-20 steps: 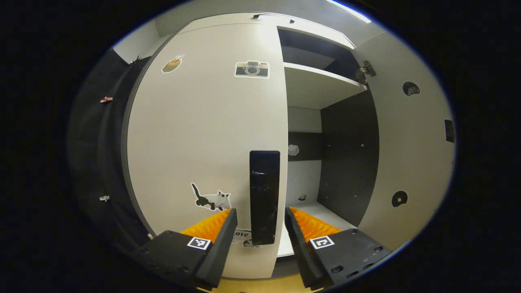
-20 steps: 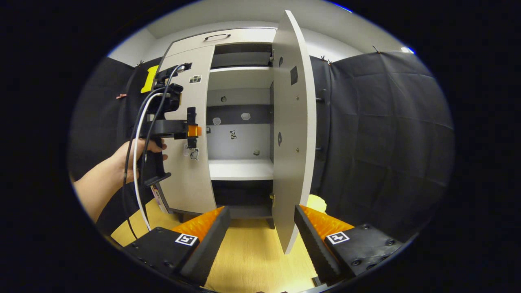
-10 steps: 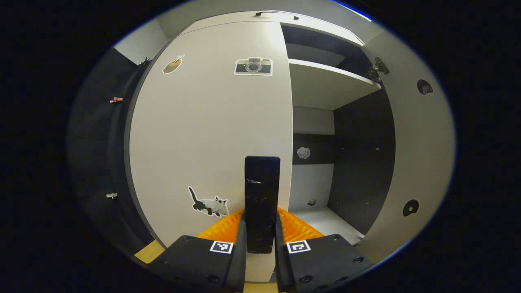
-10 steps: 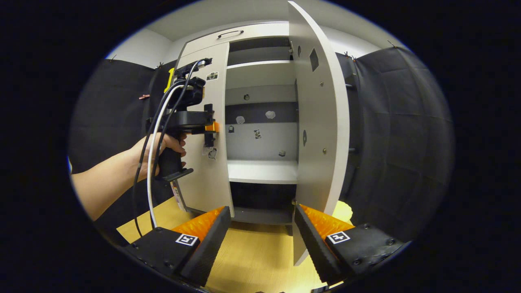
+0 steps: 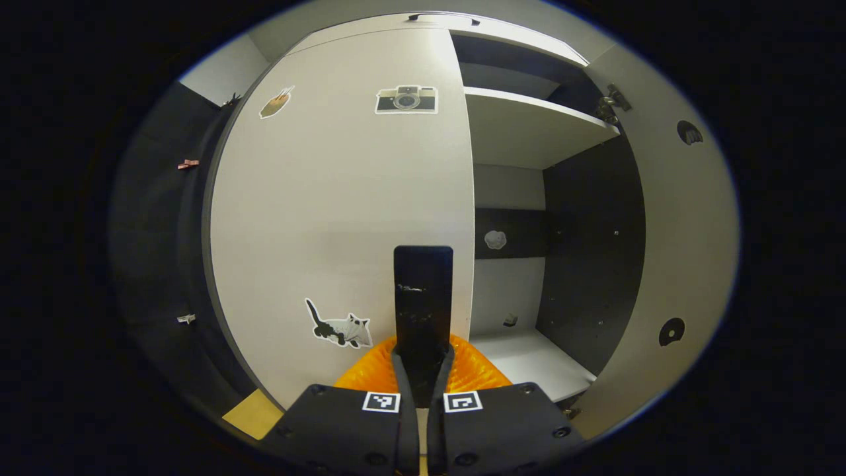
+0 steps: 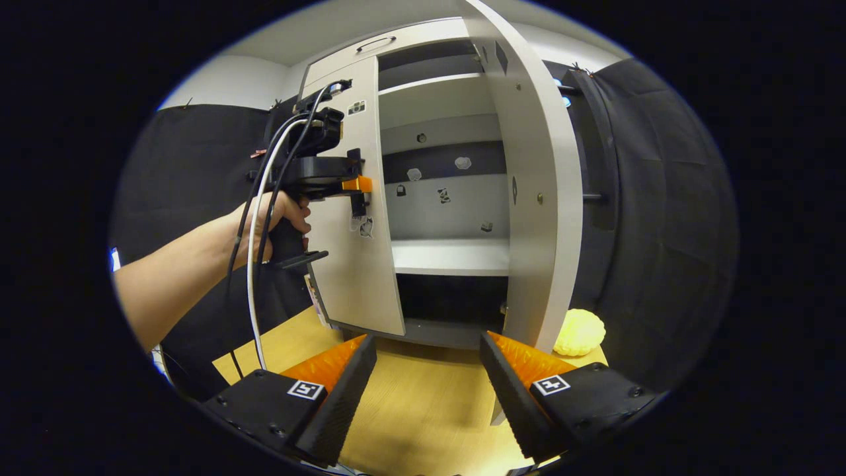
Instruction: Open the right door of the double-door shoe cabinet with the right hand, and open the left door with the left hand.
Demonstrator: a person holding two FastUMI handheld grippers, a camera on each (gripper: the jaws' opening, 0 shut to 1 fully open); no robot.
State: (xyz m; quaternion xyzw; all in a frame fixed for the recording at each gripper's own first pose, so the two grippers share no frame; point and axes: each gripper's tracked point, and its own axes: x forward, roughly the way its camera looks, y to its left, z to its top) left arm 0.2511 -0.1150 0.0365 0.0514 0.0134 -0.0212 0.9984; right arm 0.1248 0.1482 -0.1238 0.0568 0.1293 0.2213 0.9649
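1. The left gripper [image 5: 422,370] is pinched tight on the black handle [image 5: 423,297] of the shoe cabinet's left door [image 5: 330,211], a finger on each side of the handle's lower end.
2. That left door stands flush with the cabinet front, a cat sticker [image 5: 340,327] just left of the handle and a camera sticker [image 5: 406,100] near the door's top.
3. In the right gripper view, a hand [image 6: 271,218] grips the left gripper [image 6: 360,188] at the left door [image 6: 360,218], black and white cables [image 6: 254,264] trailing down from it.
4. The right gripper [image 6: 428,377] hangs apart from the cabinet with its fingers spread wide and nothing between them, above the wooden floor [image 6: 423,410].
5. The right door [image 6: 538,198] is swung out wide, its inner face showing, with its lower edge near the right gripper's right-hand finger.
6. Inside the shoe cabinet [image 6: 449,198], white shelves [image 6: 453,254] and a dark band on the back wall carry small stickers.
7. A yellow, rounded object [image 6: 578,332] lies on the floor just beyond the open right door, against the black cloth wall [image 6: 661,211].
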